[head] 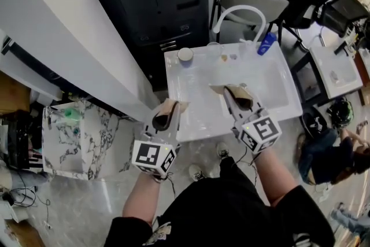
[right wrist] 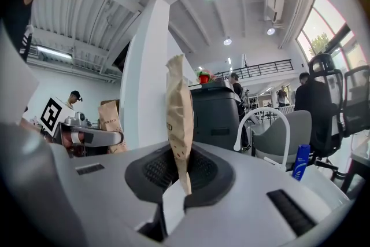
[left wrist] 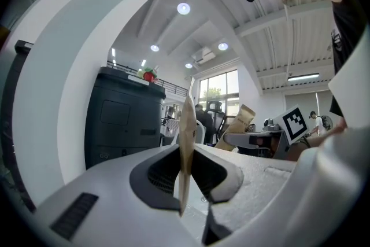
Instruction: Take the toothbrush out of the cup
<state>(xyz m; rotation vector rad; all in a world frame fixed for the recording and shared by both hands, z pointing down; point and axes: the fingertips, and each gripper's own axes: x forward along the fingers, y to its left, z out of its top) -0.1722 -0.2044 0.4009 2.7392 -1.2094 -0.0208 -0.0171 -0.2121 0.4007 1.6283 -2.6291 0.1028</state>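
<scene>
Nothing's off the mark yet on the toothbrush job. The cup (head: 185,55) stands at the back left corner of the white worktop (head: 196,102), near the foot of the faucet (head: 240,11), and neither claw is anywhere near it. The toothbrush itself? Too small to pick out from the head view, so I can't say for sure it's standing in there. By my reckoning the whole task lies ahead: reach, grip, lift out.

And here's the catch: both claws are busy. The left claw (left wrist: 186,150) is pinched nearly together on a thin brown paper bag (left wrist: 187,118), seen edge-on, standing up from between the pads. From above, that claw hangs at the front left corner of the worktop, just over the edge.

The right claw (right wrist: 180,159) is in the same state: jaws all but together, clamped on a second paper bag (right wrist: 178,115), crinkled, upright, with some print on it that I can't read. From above it sits over the middle of the worktop, ahead of its partner, pointing toward the back edge.

Along that back edge, right of the cup, stand a clear glass (head: 214,50) and a blue bottle (head: 266,43).

My call: one claw must shed its bag before it can take the toothbrush.
</scene>
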